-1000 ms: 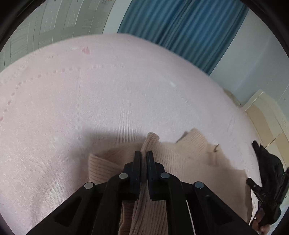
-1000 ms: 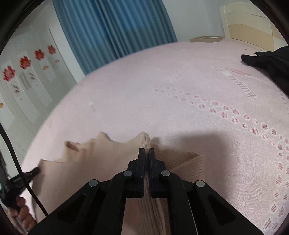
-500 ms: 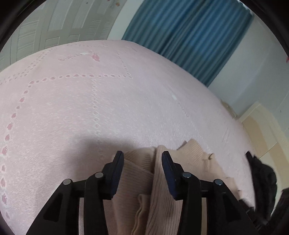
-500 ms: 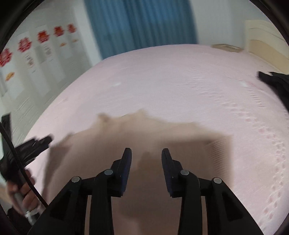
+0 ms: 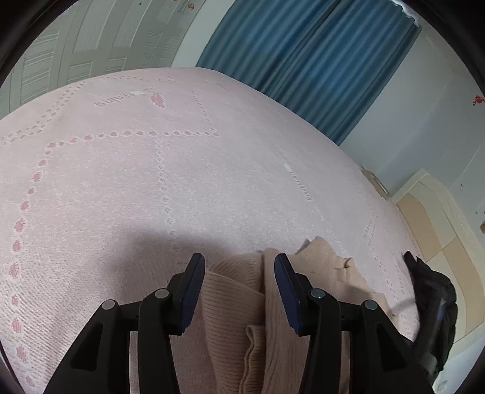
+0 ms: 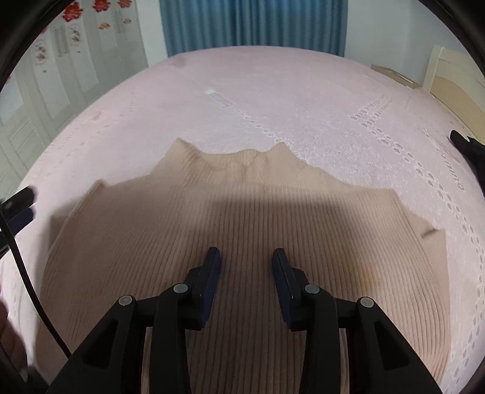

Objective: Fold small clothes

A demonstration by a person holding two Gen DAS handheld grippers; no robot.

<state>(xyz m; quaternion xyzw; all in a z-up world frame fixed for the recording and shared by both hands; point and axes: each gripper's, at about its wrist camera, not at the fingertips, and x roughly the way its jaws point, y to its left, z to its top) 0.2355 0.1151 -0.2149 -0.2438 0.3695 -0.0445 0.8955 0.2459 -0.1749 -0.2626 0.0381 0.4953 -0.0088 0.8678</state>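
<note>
A beige ribbed knit sweater (image 6: 248,218) lies on the pink bedspread (image 6: 272,91), spread wide with its collar at the far edge. My right gripper (image 6: 246,260) is open and empty, hovering over the sweater's middle. In the left wrist view the sweater (image 5: 242,303) shows a folded edge and a sleeve cuff bunched below my left gripper (image 5: 238,269), which is open, its jaws on either side of a raised fold without closing on it.
A black garment (image 5: 433,306) lies at the bed's right side; it also shows in the right wrist view (image 6: 468,148). Blue curtains (image 6: 251,24) hang behind the bed. A wooden headboard (image 5: 436,218) stands at the right. A black cable (image 6: 21,260) runs at left.
Both grippers were shut on the sweater's edge a second ago. Both have opened and let it go. The right gripper has swung back over the spread sweater; the left has lifted slightly.
</note>
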